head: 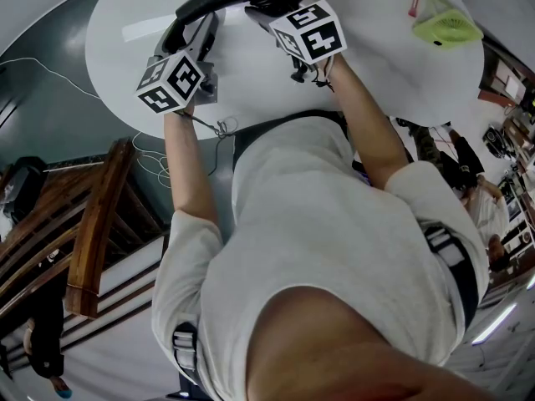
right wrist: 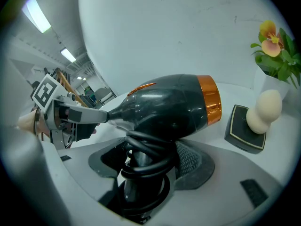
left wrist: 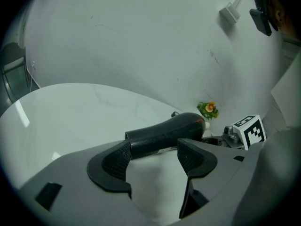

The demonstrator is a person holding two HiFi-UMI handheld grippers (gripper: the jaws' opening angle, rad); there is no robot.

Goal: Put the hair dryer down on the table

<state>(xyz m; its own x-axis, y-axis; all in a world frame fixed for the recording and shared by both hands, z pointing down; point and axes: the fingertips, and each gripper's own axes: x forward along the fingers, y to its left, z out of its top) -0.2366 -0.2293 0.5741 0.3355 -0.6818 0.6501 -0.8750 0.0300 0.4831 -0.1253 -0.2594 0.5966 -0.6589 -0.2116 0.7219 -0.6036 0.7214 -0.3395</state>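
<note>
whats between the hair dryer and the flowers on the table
A dark square pad carrying a cream egg-shaped object sits between the hair dryer and flowers, seen in the right gripper view.

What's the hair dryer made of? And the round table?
The hair dryer looks like hard plastic, dark and glossy with light streaks on it. Its orange ring shines like metal or coated plastic. The table has a smooth white top, faintly veined, maybe stone or laminate.

Bright, even overhead light washes the white table [head: 376,65] pale; a glare streak lies at the head view's upper left. Ceiling strip lights [right wrist: 35,13] glow upper left in the right gripper view, glinting off the hair dryer [right wrist: 174,102]. Fisheye bending and dark corners mark every view.
</note>
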